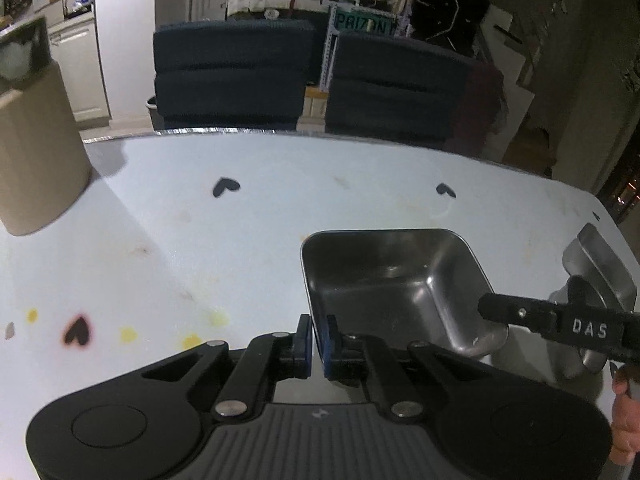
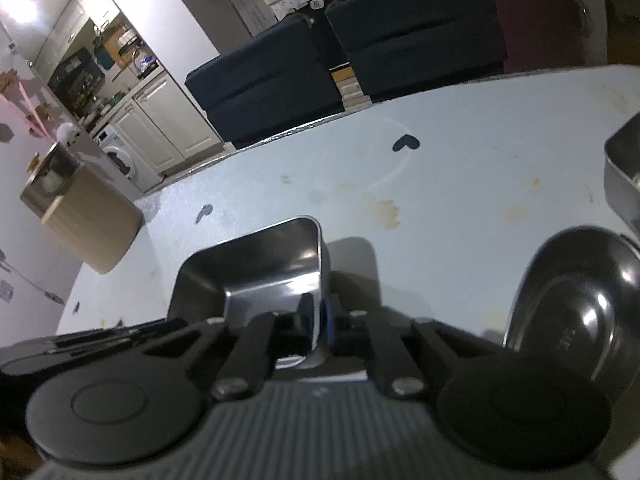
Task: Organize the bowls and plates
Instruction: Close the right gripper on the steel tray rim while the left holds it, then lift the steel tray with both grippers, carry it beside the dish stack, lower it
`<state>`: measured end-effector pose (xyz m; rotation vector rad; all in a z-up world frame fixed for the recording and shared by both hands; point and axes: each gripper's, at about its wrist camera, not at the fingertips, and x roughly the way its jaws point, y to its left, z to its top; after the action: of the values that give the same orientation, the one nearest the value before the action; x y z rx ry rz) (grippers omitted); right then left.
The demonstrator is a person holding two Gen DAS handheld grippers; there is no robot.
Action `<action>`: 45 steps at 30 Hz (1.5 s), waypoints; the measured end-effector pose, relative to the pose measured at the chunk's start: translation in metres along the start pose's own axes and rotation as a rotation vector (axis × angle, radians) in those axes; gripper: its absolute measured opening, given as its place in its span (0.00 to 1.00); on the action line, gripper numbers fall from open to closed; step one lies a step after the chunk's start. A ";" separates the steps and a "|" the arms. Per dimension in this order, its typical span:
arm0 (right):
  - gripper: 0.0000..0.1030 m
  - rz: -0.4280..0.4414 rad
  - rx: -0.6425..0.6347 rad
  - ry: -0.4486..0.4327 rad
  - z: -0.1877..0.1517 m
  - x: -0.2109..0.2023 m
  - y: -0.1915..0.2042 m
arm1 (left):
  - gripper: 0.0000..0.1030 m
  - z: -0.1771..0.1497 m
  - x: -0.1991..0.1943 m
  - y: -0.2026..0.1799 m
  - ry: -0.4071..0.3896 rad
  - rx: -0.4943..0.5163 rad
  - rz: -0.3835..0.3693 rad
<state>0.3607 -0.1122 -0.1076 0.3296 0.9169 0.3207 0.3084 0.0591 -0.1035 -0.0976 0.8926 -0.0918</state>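
Observation:
A square steel bowl (image 1: 394,280) sits on the pale table (image 1: 200,248). My left gripper (image 1: 319,338) is shut on its near left rim. My right gripper (image 2: 319,322) is shut on the right rim of the same bowl (image 2: 260,272); its black finger (image 1: 520,314) reaches over the bowl's right side in the left wrist view. A round steel plate or bowl (image 2: 580,292) lies at the right. Another square steel dish (image 2: 624,172) stands at the far right edge, also in the left wrist view (image 1: 600,268).
A tan container (image 1: 36,152) stands at the table's far left, also in the right wrist view (image 2: 88,216). Two dark sofas (image 1: 312,80) stand beyond the far table edge. Black heart marks (image 1: 226,187) dot the table.

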 end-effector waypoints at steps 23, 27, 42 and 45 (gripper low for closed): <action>0.06 0.002 -0.069 -0.155 -0.047 -0.189 -0.029 | 0.03 -0.043 -0.142 -0.106 -0.140 -0.001 -0.164; 0.06 -0.025 -0.059 -0.168 -0.061 -0.219 -0.041 | 0.03 -0.057 -0.152 -0.128 -0.133 0.004 -0.211; 0.06 -0.153 -0.005 -0.040 -0.095 -0.223 -0.086 | 0.04 -0.097 -0.113 -0.180 0.023 0.062 -0.234; 0.06 -0.173 -0.007 -0.010 -0.097 -0.214 -0.092 | 0.04 -0.100 -0.100 -0.185 0.055 0.090 -0.206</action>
<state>0.1723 -0.2687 -0.0465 0.2434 0.9273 0.1628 0.1607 -0.1172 -0.0663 -0.1035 0.9304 -0.3271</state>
